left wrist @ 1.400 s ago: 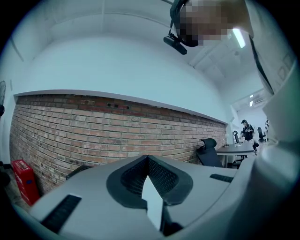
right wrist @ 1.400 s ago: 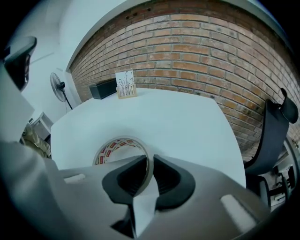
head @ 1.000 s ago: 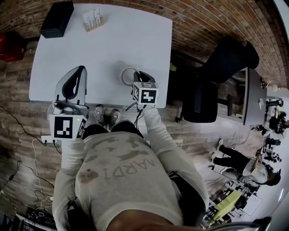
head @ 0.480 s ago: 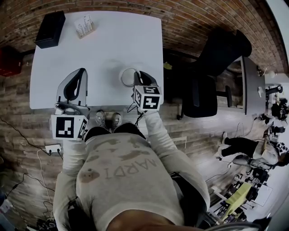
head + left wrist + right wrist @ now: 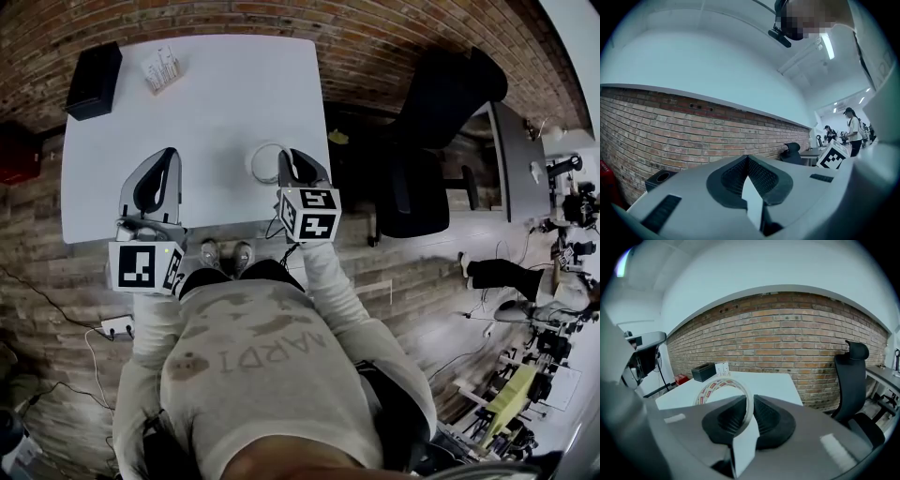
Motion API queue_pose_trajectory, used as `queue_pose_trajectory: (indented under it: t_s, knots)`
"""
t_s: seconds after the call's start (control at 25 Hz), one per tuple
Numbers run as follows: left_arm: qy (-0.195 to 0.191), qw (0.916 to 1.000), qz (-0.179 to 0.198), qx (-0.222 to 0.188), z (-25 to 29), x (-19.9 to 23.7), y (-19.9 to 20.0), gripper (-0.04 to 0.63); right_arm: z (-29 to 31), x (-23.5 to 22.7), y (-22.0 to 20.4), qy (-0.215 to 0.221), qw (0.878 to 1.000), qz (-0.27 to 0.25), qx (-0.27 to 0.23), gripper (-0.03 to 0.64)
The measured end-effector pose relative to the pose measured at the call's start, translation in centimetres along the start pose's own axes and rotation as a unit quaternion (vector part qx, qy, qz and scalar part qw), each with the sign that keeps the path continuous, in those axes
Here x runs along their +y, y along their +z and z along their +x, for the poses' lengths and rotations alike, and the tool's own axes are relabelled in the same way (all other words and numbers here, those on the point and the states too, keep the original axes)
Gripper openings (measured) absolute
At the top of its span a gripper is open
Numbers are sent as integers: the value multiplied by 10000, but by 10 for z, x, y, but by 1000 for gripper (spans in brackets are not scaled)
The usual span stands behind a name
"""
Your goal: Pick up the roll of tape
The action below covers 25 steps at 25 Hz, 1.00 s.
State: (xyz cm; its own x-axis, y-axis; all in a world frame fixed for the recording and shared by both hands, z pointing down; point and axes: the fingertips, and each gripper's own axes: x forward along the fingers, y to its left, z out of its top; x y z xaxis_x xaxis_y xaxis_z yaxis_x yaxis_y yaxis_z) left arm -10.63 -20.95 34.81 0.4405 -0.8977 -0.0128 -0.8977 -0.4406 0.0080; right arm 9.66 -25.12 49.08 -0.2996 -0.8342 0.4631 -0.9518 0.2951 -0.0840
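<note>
One tape (image 5: 710, 391): likely light, stiff hoop, slick faces.
Right gripper (image 5: 750, 398): you pinch its wall; hold there.
Left gripper (image 5: 747, 159): jaws together, empty.

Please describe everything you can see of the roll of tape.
The roll of tape is a thin-walled, pale ring with small red and white labels round its inner face; it looks like whitish plastic film. The right gripper holds it: its two dark ribbed fingers press on one part of the wall, one inside the ring, one outside. The ring tilts away from the gripper, above the near part of the white table. Nothing else seems to touch it.
</note>
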Motion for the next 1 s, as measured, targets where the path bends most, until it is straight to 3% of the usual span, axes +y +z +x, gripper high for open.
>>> queue_pose_trajectory:
  t_s: [1.0]
  knots:
    - [-471, 9988, 104, -70, 5, -38, 16, 6, -90, -5, 67, -150, 9894, -82, -1445, 58]
